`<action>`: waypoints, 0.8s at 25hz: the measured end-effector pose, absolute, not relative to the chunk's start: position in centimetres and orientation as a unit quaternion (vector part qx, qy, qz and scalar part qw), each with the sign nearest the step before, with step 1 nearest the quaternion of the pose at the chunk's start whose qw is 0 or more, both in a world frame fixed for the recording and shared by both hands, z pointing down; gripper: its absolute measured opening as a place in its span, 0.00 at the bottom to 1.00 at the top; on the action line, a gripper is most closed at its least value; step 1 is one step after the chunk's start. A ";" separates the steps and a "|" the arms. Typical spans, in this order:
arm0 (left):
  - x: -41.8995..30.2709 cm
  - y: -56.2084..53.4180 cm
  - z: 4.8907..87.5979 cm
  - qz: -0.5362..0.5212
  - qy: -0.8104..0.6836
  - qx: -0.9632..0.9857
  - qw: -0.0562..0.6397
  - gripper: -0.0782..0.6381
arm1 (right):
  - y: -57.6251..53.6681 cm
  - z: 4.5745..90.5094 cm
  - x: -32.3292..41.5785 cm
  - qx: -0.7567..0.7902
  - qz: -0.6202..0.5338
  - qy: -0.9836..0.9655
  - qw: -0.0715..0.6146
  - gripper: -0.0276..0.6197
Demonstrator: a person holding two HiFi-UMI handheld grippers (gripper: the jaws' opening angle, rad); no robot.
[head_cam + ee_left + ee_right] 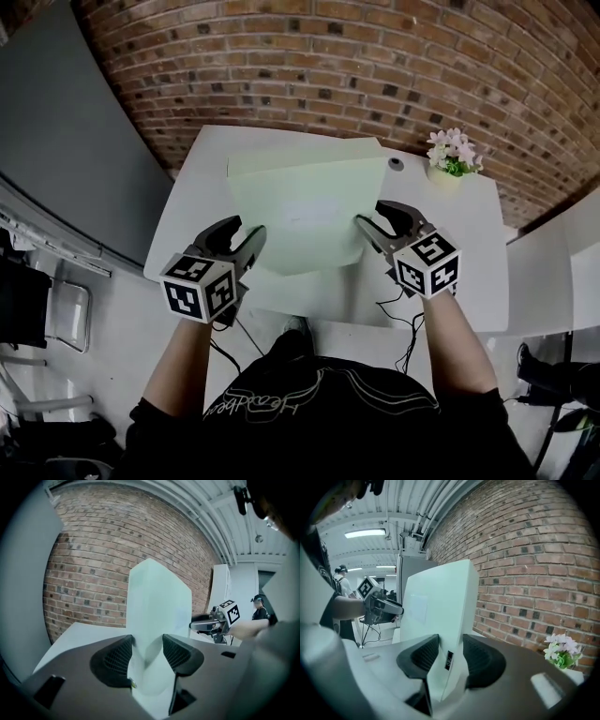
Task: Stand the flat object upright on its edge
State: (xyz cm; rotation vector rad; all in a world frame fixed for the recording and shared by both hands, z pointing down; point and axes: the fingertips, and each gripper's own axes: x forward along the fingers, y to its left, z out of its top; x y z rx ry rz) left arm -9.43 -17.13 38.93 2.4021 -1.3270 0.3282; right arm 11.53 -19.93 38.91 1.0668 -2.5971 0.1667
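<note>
A pale green flat box (305, 211) is held up off the white table (469, 272), tilted between the two grippers. My left gripper (246, 232) is shut on its left edge; in the left gripper view the box (157, 606) rises tall between the pads (117, 660). Across from it, my right gripper (370, 216) is shut on the right edge. The right gripper view shows the box (436, 606) standing between the jaws (451, 641), with a small dark label on its narrow side. Each gripper view shows the other gripper beyond the box.
A small pot of pale flowers (452, 159) stands at the table's back right corner, with a small dark round thing (396, 164) beside it. A brick wall (328, 66) runs behind the table. A chair (56, 314) stands on the floor at the left.
</note>
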 end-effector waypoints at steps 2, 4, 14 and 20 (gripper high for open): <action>-9.3 -17.2 39.1 0.131 -0.473 0.856 0.165 0.40 | -19.9 39.0 11.6 0.377 0.040 -0.909 0.174 0.30; -9.2 -17.3 39.5 0.147 -0.473 0.856 0.147 0.40 | -19.8 39.6 11.8 0.380 0.029 -0.906 0.185 0.29; -9.2 -17.2 42.0 0.185 -0.470 0.854 0.120 0.40 | -19.5 42.5 12.0 0.385 0.030 -0.899 0.205 0.27; -9.1 -16.3 43.6 0.194 -0.464 0.855 0.128 0.39 | -18.8 44.0 12.1 0.386 0.029 -0.898 0.209 0.27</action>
